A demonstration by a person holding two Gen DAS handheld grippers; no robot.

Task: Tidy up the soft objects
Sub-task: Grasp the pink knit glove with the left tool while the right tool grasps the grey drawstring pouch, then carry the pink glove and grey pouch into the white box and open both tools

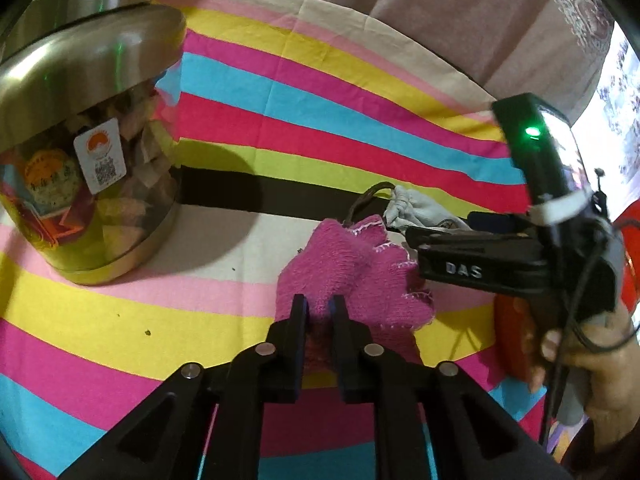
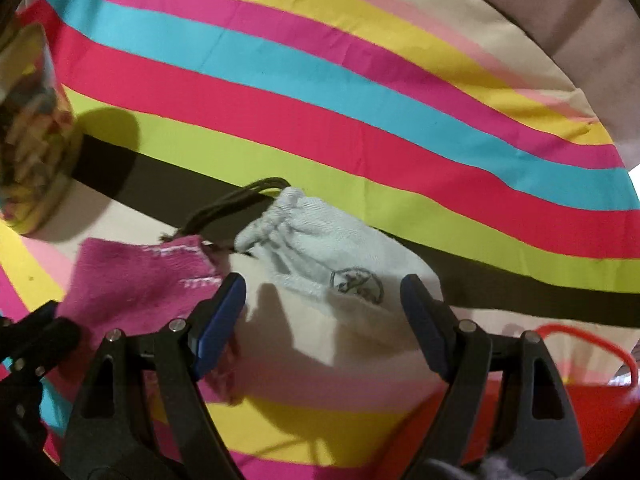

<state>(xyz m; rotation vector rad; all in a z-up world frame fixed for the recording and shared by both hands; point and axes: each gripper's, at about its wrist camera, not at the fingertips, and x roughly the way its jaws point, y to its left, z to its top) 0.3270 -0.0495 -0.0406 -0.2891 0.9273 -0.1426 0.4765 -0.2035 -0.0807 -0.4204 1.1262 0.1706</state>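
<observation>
The striped cloth covers the whole work surface, its bands running left to right. On it at the far left stands a clear jar with a metal lid, well apart from the soft things. A red bag with a red cord handle sits at the near right edge, only partly in view; it may be where the soft things belong, though nothing confirms that.

The pink knitted glove lies near the middle of the cloth. Just to its right, and slightly farther, lies the pale drawstring pouch, its gathered neck and dark cord pointing left toward the glove; the cord touches or overlaps the glove's edge.

The left gripper has its jaws narrowly apart with a fold of the glove between them; whether the pads press on it, I cannot tell. The right gripper hangs above the pouch with its jaws wide apart, nothing in them.

The step in hand looks like picking up the pouch. Bring the right gripper straight down so both fingers straddle the pouch body, not the cord, and pinch a thick bunch of cloth. Keep clear of the glove's edge, and lift slowly in case the cord drags it.
</observation>
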